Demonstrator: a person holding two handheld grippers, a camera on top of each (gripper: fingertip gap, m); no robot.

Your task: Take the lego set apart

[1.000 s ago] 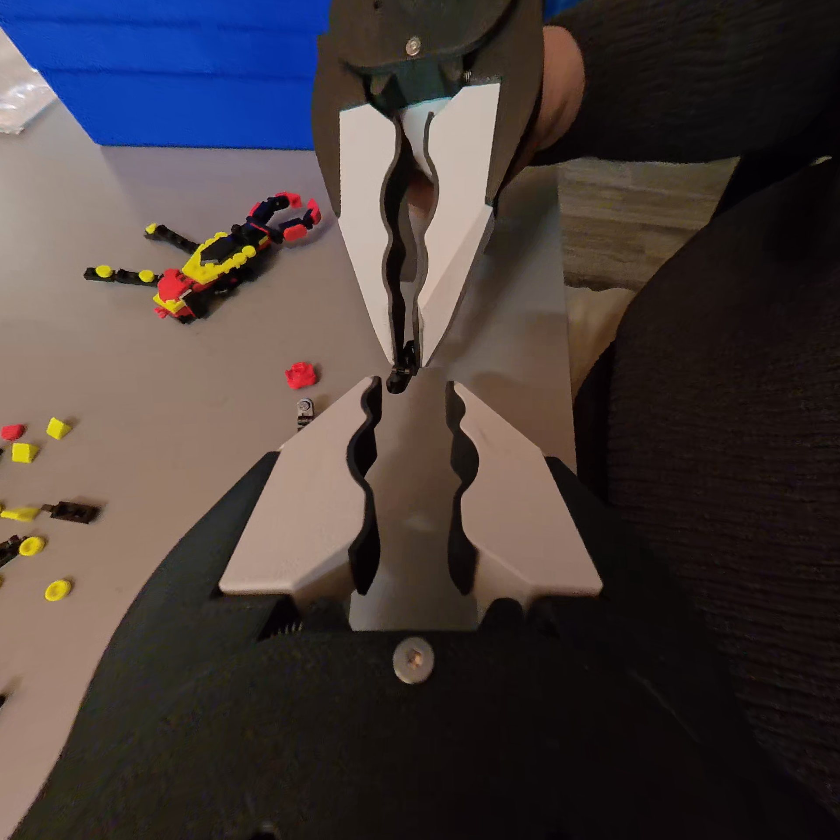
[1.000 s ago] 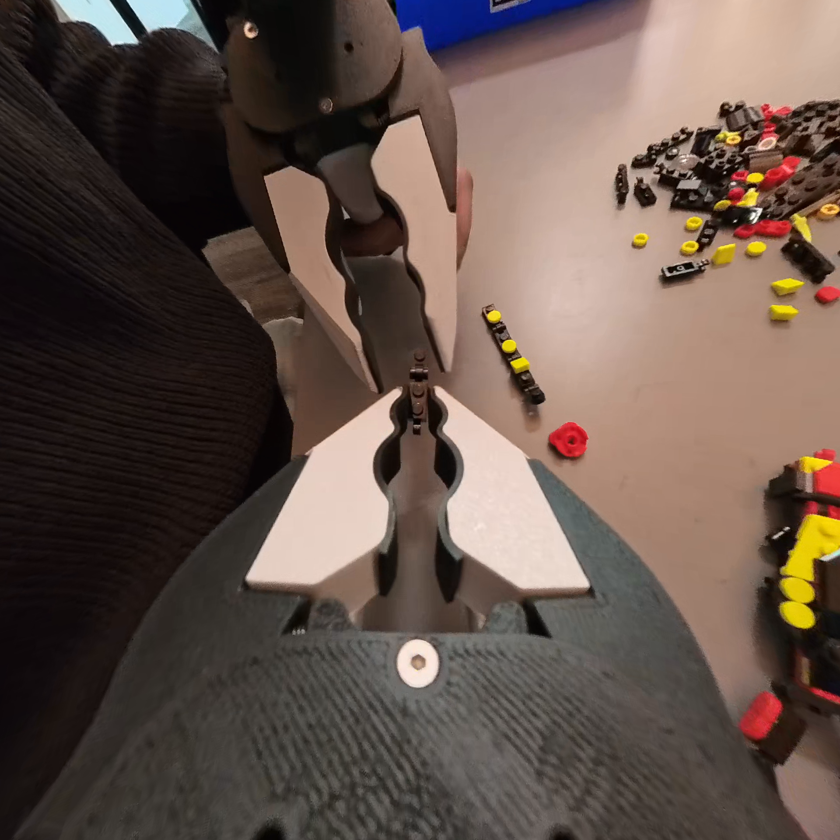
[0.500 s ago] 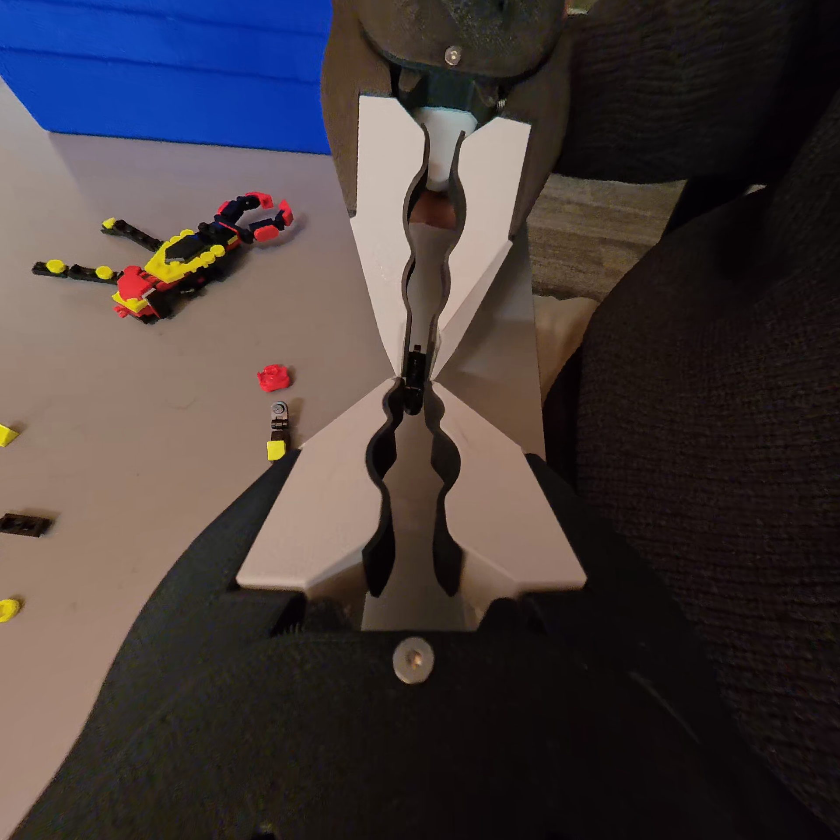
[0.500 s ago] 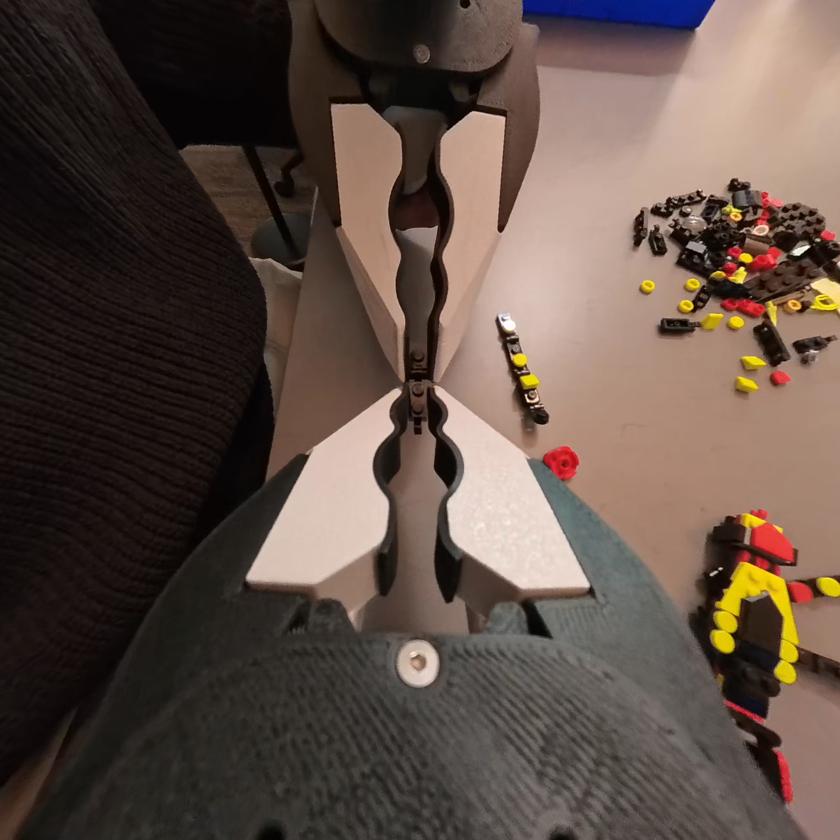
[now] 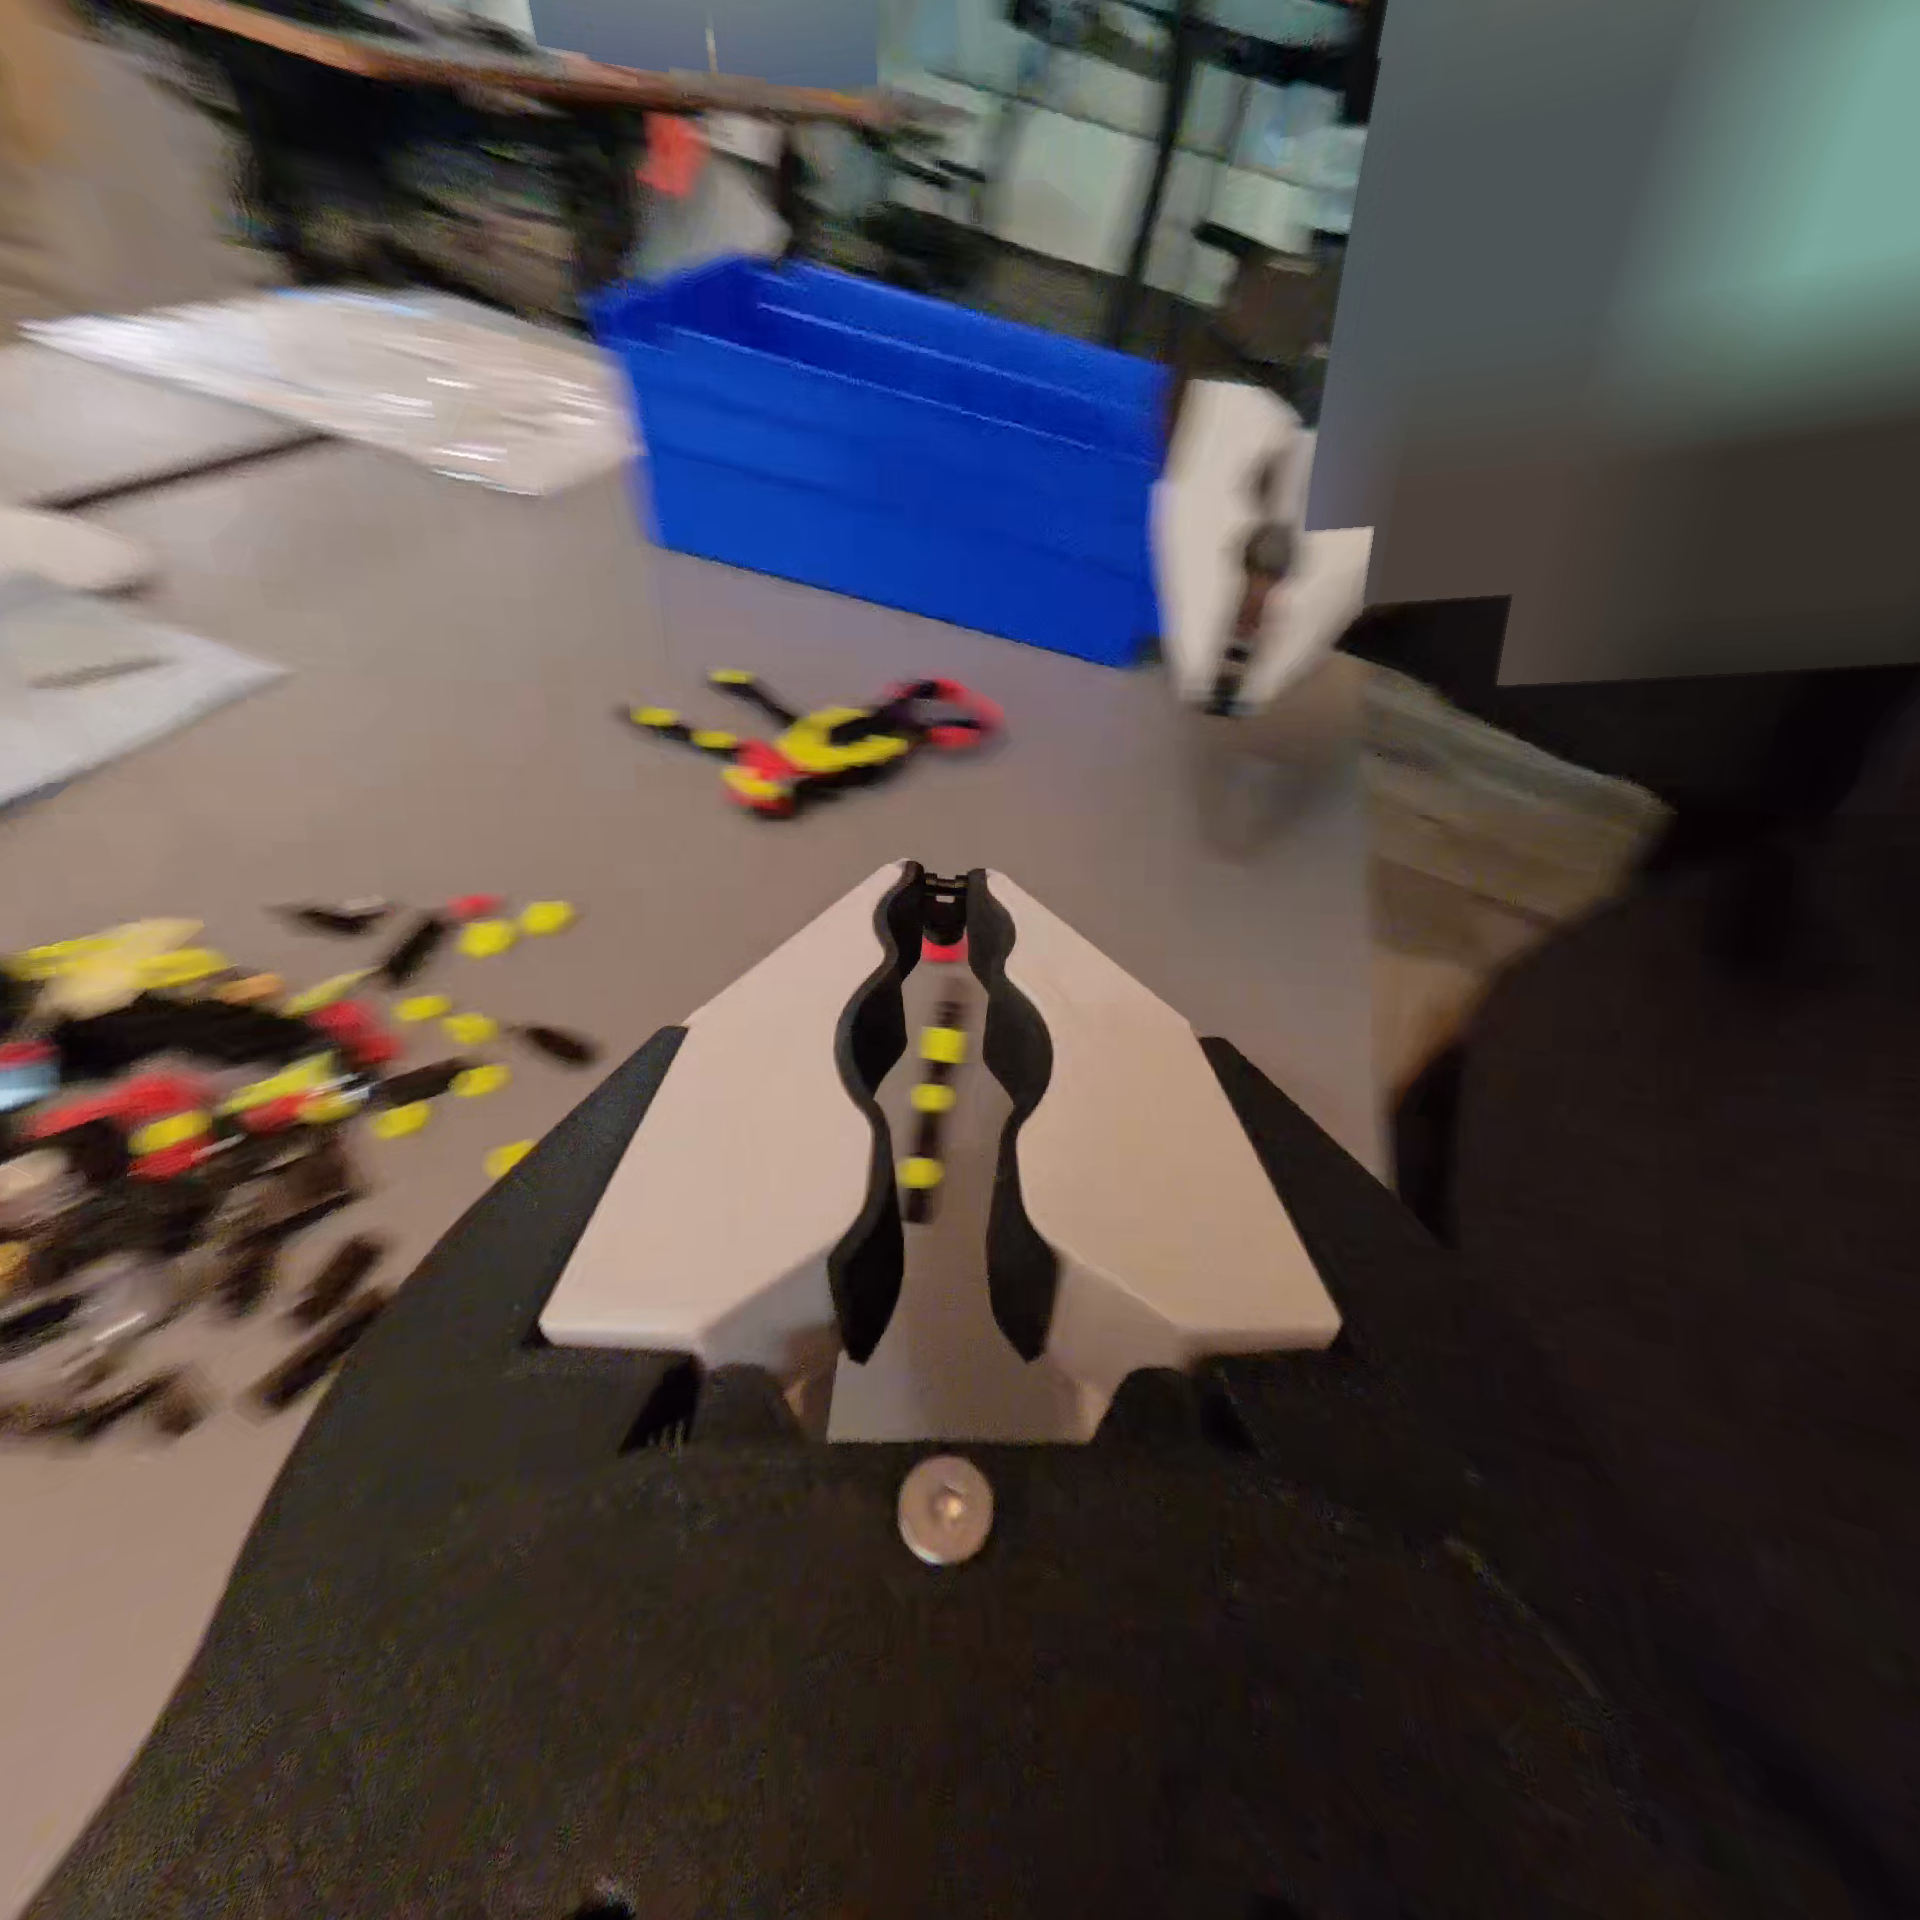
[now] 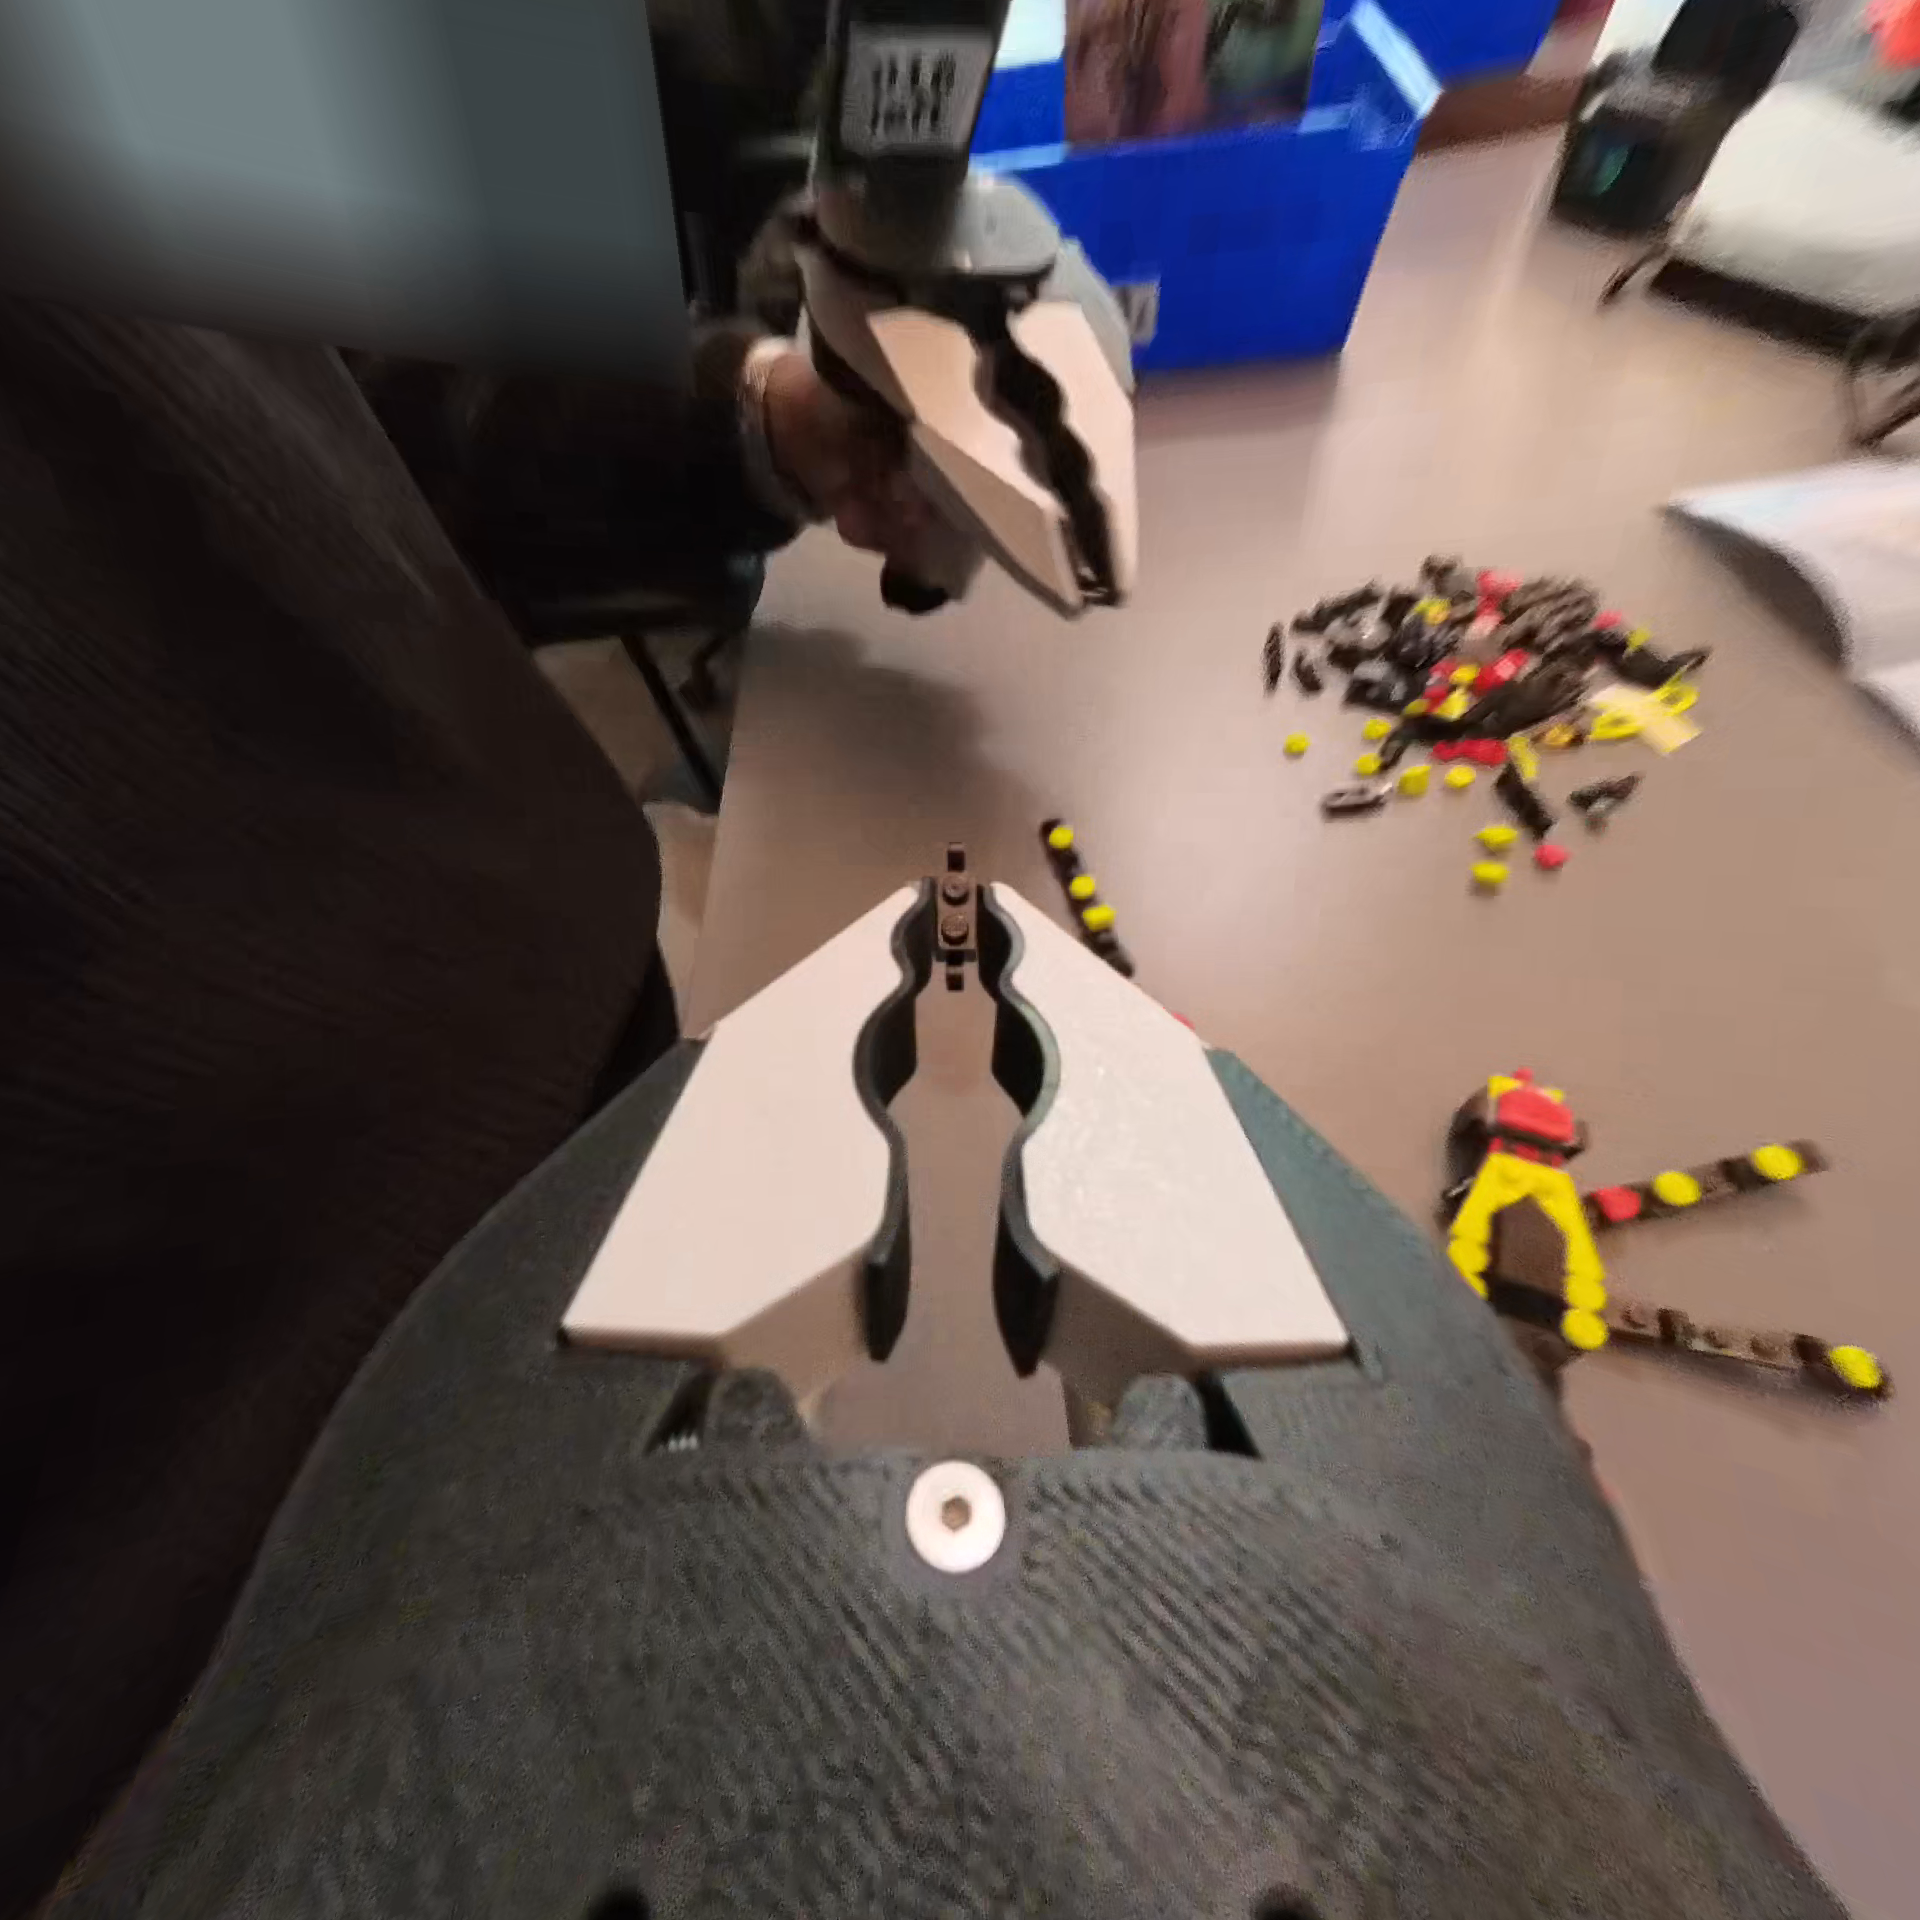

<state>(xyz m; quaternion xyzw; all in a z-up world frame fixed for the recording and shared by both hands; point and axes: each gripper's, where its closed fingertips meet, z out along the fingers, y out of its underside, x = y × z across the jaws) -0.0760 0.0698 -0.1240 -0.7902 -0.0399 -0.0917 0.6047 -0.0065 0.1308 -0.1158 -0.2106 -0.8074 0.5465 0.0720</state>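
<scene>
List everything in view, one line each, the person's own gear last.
table: one, grey-brown, under it all.
blue bin: one, far edge of table.
lego model: one, partly built, yellow, red and black, right of right gripper.
loose pile: many, black, red, yellow, beyond the model.
studded strip: one, black with yellow studs, near table edge.
small black piece: one, in right gripper.
tiny black piece: one, in left gripper.
left gripper: jaws shut.
right gripper: jaws shut.
</scene>
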